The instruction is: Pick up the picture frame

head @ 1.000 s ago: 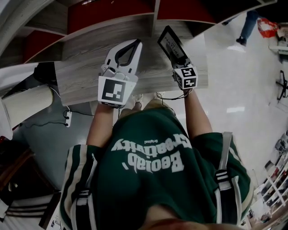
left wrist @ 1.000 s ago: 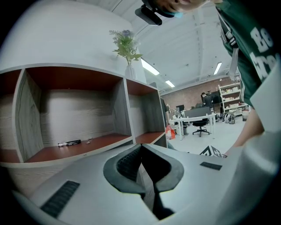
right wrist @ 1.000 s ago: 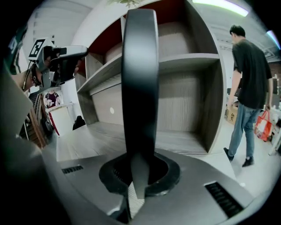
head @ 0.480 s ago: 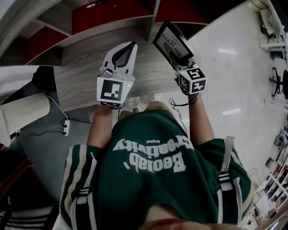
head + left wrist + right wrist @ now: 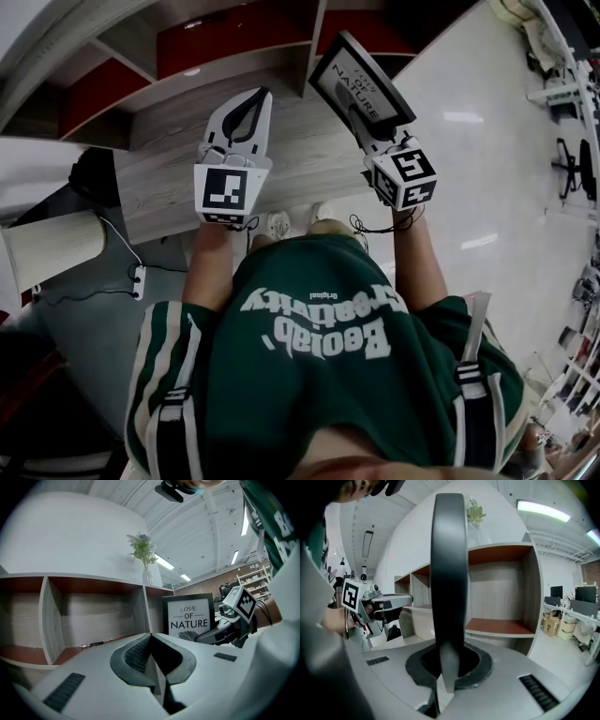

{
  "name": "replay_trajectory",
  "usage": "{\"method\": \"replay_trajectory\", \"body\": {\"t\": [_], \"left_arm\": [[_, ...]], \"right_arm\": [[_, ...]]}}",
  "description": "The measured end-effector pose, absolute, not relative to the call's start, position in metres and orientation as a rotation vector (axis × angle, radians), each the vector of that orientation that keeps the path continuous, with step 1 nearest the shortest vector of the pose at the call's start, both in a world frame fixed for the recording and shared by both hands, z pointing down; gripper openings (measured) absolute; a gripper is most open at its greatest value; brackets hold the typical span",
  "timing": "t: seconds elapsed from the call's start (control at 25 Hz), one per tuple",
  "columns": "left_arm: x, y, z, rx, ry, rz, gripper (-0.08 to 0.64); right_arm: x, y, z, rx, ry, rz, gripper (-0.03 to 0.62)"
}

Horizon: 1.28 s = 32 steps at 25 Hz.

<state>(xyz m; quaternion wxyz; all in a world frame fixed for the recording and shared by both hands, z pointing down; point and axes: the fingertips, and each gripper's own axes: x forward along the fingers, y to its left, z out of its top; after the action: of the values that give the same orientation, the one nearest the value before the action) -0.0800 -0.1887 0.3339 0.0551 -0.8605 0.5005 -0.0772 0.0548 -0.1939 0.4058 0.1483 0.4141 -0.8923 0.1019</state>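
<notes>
Print on picture frame (image 5: 352, 75) is partly covered by right gripper (image 5: 359, 114).

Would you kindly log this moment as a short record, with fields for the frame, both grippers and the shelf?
object: black-rimmed picture frame with a "Love of Nature" print, upright
right gripper: jaws shut on the frame's lower edge
left gripper: jaws together, nothing between them
backdrop: grey wooden shelf unit with red-brown compartments
on top of shelf: green plant in a glass vase
</notes>
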Motion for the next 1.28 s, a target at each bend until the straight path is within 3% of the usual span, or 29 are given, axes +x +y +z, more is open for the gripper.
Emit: {"method": "replay_trajectory", "body": {"t": [0.56, 1.28], "left_arm": [[-0.089, -0.174, 0.276, -2.523, 1.530, -0.186, 0.018], [-0.093, -0.161, 0.264, -2.469, 1.542, -0.192, 0.018]], "right_arm": [[0.018, -0.182, 0.292, 1.174, -2.734, 0.065, 0.038], [0.014, -0.174, 0.278, 1.173, -2.777, -0.027, 0.038]]}}
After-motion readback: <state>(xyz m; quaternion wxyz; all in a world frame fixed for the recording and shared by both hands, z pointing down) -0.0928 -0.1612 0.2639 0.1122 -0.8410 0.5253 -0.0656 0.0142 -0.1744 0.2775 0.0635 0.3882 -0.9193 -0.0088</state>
